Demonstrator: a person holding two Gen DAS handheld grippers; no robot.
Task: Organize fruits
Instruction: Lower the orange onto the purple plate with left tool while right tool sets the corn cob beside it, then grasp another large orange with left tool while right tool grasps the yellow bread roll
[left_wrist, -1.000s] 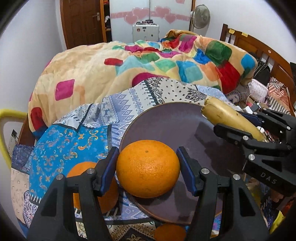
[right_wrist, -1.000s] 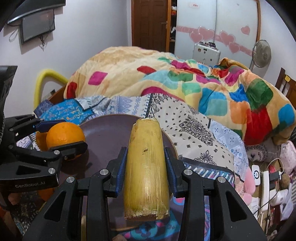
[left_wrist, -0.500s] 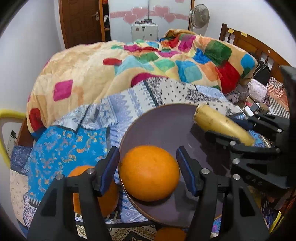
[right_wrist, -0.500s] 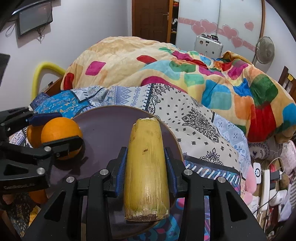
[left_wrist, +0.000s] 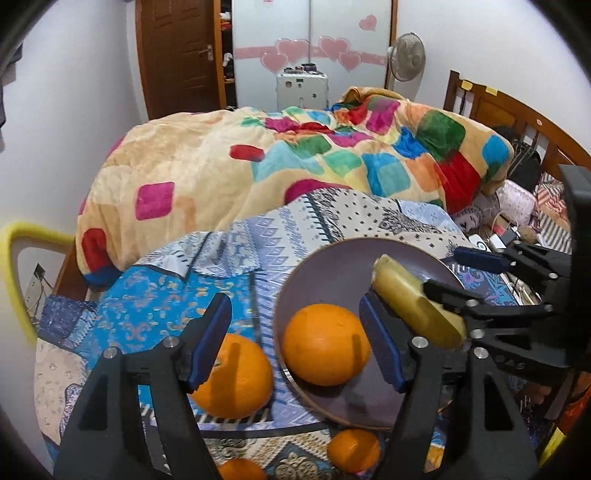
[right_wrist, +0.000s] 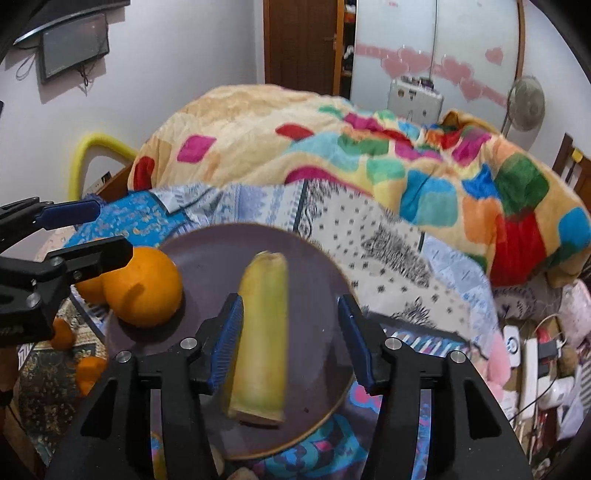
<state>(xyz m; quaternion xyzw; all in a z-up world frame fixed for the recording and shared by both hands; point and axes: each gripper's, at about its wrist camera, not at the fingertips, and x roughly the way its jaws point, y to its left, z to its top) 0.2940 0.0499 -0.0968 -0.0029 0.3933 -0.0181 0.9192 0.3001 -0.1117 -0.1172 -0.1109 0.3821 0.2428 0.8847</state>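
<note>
The left gripper stands with its blue-padded jaws spread wide, grasping nothing. Between them, toward the right pad, a large round orange rests on the near-left part of the dark purple round plate, clear of both pads. A second large orange lies on the patterned blue bedsheet, just left of the plate and partly behind the left pad. Two smaller oranges sit on the sheet at the near edge of the left wrist view.

The right gripper is also released, its jaws wide apart. The pale yellow peeled banana-like piece lies between them on the plate, lengthwise along the fingers, close beside the left pad and well apart from the right one; it looks blurred. In this view the orange sits on the plate's left side, beside the left gripper's finger. A colourful patchwork quilt is heaped on the far side of the bed.
</note>
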